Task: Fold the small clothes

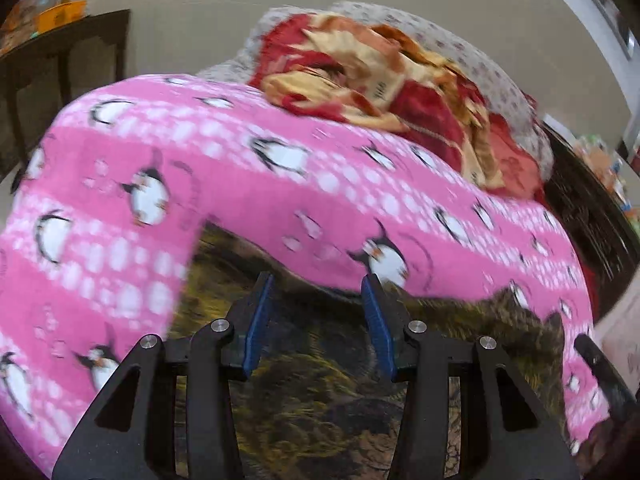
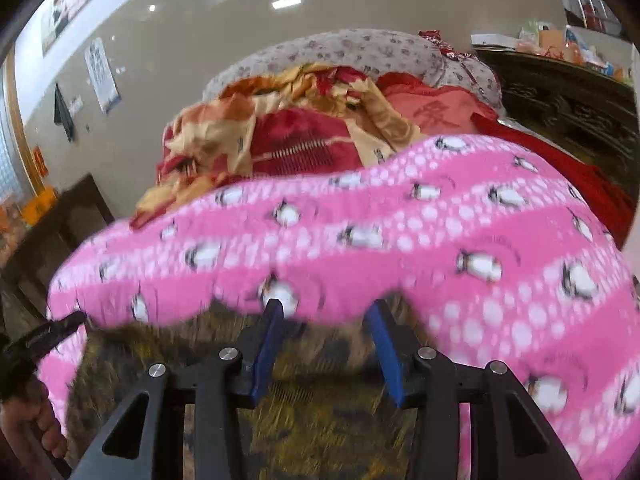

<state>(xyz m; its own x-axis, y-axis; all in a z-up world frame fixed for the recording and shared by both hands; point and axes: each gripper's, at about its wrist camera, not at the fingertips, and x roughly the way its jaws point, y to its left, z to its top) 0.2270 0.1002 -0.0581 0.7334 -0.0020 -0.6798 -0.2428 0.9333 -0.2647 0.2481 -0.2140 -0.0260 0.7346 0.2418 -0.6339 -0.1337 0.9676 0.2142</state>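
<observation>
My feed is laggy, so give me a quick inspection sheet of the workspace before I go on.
Surface: brown and yellow patterned cloth under the work.
Job's things: pink penguin-print garment, spread out, its near edge at both grippers' fingertips.
Clutter: heap of red and cream clothes behind it, on a grey flowered cushion.
Grippers: left gripper open; right gripper open; neither shut on fabric. Frames blurred.
Cables: nothing seen.
Surroundings: dark carved cabinet, beige wall with posters, ceiling lights.
</observation>
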